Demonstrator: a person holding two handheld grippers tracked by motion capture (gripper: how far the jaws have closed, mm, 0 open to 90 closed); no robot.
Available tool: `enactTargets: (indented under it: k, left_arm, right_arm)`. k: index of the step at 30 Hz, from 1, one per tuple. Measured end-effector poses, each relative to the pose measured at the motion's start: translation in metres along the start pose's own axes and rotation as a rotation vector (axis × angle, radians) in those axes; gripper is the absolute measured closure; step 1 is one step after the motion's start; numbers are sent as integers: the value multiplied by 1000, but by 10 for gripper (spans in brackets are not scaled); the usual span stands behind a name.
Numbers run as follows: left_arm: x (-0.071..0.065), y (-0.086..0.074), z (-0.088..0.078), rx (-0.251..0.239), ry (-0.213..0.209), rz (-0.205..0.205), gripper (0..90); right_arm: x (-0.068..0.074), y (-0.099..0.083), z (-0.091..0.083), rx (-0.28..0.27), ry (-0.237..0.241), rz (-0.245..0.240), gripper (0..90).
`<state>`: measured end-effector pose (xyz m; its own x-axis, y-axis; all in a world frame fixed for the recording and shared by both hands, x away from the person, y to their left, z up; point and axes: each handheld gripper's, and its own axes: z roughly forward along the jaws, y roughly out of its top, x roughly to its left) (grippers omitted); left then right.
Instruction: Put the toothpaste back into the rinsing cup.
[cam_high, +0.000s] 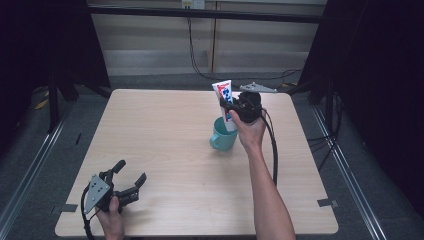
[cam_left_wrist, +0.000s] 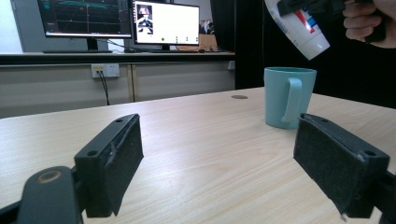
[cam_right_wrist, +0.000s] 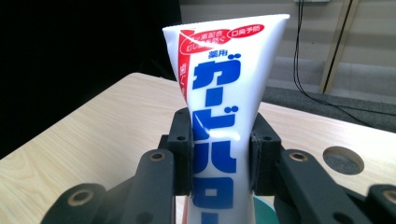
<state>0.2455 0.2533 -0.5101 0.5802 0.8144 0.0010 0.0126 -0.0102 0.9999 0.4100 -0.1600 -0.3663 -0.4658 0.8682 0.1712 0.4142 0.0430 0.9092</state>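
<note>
Table: light wood top, one round hole near its far edge in the right gripper view.

Container: one teal mug stands upright on the table, right of centre toward the far side. In the left gripper view the mug shows its handle facing the camera. What lies inside the mug cannot be seen from that view.

Tube: a white toothpaste tube with blue and red print is held over the mug, crimped end up and tilted away. From the high view its lower end appears to sit within the mug's mouth; the left gripper view shows the tube with its lower end above the rim and clear of it, so it is not resting in the mug.

Right gripper: raised above the mug, jaws closed onto the tube's middle; in its own view the tube is pinched between both pads.

Left gripper: rests low at the near left corner of the table, well apart from the mug. Jaws stand wide apart, nothing between them.
</note>
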Motion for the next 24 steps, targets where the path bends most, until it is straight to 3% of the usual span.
enactTargets:
  k: [8, 24]
  left_arm:
    - [0, 0, 0, -1, -3, -5, 156]
    - [-1, 0, 1, -5, -3, -13, 156]
  right_arm:
    - [-8, -3, 7, 17, -19, 9, 671]
    - [-8, -12, 25, 57, -27, 1, 666]
